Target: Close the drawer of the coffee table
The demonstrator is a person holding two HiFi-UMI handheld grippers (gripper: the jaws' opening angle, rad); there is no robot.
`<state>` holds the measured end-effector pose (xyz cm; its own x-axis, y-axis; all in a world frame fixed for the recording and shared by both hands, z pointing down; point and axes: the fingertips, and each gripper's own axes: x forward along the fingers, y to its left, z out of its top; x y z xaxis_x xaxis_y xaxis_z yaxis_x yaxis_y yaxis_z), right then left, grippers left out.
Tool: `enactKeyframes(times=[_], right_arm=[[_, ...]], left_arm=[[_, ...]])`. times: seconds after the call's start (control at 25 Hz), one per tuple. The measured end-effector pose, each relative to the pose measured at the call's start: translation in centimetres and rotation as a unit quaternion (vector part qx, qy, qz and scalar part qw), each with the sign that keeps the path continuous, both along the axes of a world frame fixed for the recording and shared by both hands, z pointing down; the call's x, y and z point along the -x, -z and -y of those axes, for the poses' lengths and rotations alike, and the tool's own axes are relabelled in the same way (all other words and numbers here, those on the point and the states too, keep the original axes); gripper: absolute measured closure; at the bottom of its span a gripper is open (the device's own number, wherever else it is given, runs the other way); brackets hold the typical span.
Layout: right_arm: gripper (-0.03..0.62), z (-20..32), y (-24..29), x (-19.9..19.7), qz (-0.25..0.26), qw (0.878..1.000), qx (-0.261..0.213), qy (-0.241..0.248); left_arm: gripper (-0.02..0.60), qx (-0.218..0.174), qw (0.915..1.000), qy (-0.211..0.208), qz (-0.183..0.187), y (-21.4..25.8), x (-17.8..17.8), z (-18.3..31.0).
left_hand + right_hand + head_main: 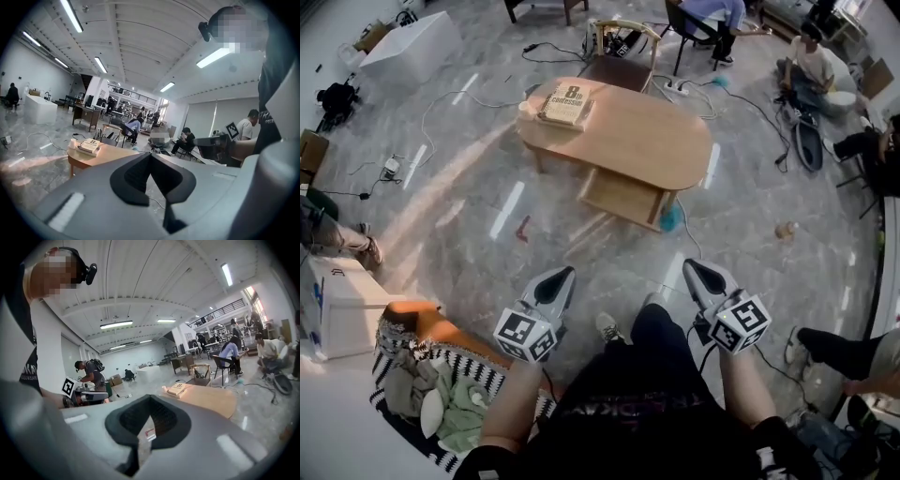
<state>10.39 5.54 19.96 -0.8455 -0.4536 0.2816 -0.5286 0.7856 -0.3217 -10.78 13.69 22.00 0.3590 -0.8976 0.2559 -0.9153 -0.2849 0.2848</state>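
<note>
Well ahead of left gripper (566, 274) and right gripper (690, 266): one coffee table (652, 141) standing, one drawer (622, 197) hanging pulled out toward tongs, one book (565, 103) lying on top. Two tongs, both pinching shut on nothing, pointing tableward. Only head view showing drawer; gripper views catching just tabletop and book.

light: bright ceiling strips | floor: glare streaks | edges: fisheye, dark vignette

Pale wooden coffee table (647, 141), tan book (565, 103), grey marbled floor (459, 216), black-and-white striped cloth (398, 356), grey left tool (565, 273), grey right tool (689, 266)
</note>
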Motion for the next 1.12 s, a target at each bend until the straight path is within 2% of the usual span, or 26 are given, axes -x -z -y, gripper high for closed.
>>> enactKeyframes(times=[0.28, 0.48, 0.76, 1.12], right_arm=[[0.595, 5.9, -3.1, 1.4, 0.002, 1.0, 0.018, -0.013], [0.595, 12.5, -4.4, 2.7, 0.012, 0.999, 0.027, -0.015], [0.595, 20.9, -8.1, 3.9, 0.006, 0.999, 0.037, -0.022], [0.595, 27.1, -13.3, 5.7, -0.009, 0.997, 0.063, -0.036]], left_arm=[[0.58, 0.008, 0.9996, -0.014, 0.021, -2.1, 1.5, 5.5], [0.58, 0.005, 0.9992, -0.013, 0.037, -2.6, 3.0, 11.8], [0.58, 0.007, 0.9973, -0.034, 0.065, -5.6, 4.6, 20.3], [0.58, 0.031, 0.9958, -0.037, 0.078, -10.6, 7.5, 27.6]])
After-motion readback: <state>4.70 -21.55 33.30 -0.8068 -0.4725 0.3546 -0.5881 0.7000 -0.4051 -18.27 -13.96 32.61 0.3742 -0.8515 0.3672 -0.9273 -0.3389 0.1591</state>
